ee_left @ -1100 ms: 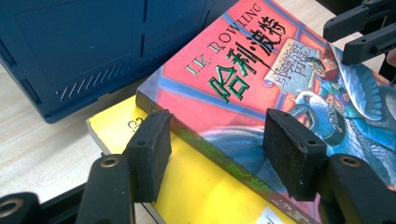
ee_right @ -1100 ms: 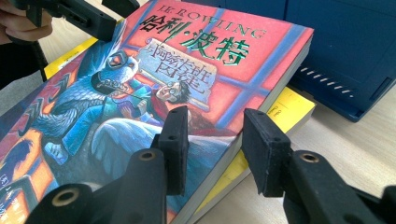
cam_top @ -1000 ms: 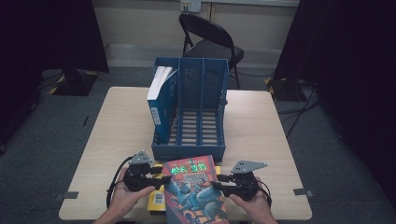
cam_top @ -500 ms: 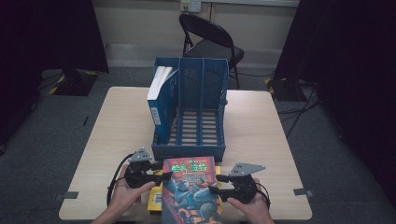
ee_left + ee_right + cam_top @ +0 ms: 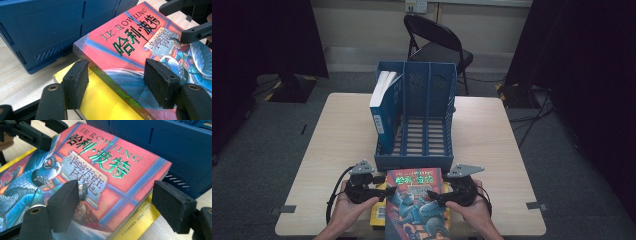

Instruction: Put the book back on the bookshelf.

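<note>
A red and blue paperback (image 5: 414, 200) lies face up on a yellow book (image 5: 377, 217) at the table's near edge, just in front of a blue file rack (image 5: 414, 160). My left gripper (image 5: 383, 193) is at the paperback's left edge. Its jaws have just been opening, and in the left gripper view (image 5: 117, 82) they straddle the spine without pressing. My right gripper (image 5: 433, 196) is at the right edge. Its jaws have also just been opening, and in the right gripper view (image 5: 117, 202) one pad hovers over the cover (image 5: 107, 170) while the other stands off the corner.
The rack holds a blue book (image 5: 384, 110) upright in its left slot, and its other slots are bare. A black folding chair (image 5: 437, 40) stands behind the table (image 5: 337, 135). Bare wood lies to the left and right of the rack.
The right gripper's jaws have spread wider and that hand has shifted slightly. The left jaws have widened a little. The paperback stays on the yellow book.
</note>
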